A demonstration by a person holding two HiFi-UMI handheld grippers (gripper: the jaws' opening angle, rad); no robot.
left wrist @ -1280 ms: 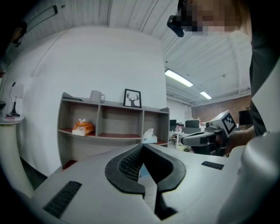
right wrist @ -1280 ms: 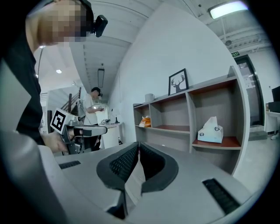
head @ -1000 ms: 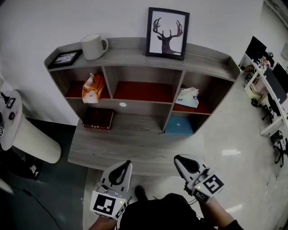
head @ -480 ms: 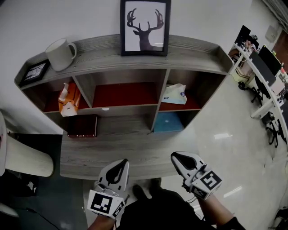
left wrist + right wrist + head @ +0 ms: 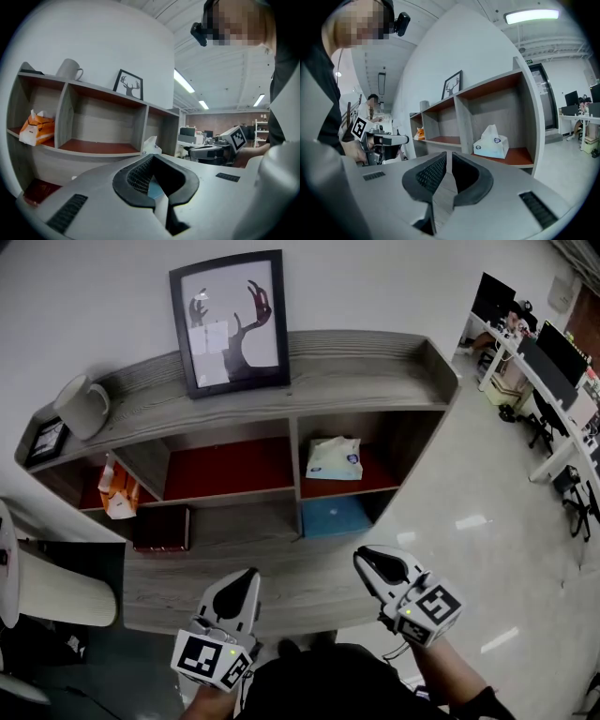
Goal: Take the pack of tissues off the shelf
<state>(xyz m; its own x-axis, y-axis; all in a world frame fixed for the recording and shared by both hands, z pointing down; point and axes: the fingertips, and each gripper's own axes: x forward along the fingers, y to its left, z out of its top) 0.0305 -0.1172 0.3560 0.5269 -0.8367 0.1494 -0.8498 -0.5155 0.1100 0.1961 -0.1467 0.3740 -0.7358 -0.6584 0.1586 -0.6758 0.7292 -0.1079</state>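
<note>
I am holding my left hand-held gripper (image 5: 249, 574) and my right hand-held gripper (image 5: 360, 558) low in front of my body, both pointing roughly level at the shelf (image 5: 375, 357); the jaws of each are standing together with nothing between them, which makes sense to me, since I am not yet near enough to take anything; just beyond their tips the shelf's lower ledge (image 5: 281, 573) is lying bare, so nothing is blocking a straight reach from the front.

Further in, a dark red book (image 5: 161, 528) is lying flat at the left of the ledge and a blue box (image 5: 336, 517) is sitting in the lower right compartment; directly above that box, in the upper right compartment, the pack of tissues (image 5: 333, 458) is resting on the red-lined board, nearer the divider than the outer wall, with a tuft of tissue sticking up; I am judging this pale pack to be the one I want because my right hand-held gripper is looking almost straight at it, while an orange pack (image 5: 117, 493) is sitting well apart in the upper left compartment; the middle compartment is holding nothing.

On the top board a mug (image 5: 82, 406), a small frame (image 5: 45, 439) and a deer picture (image 5: 232, 320) are standing against the wall, clear of my path; I am expecting to part the right jaws before going in.
</note>
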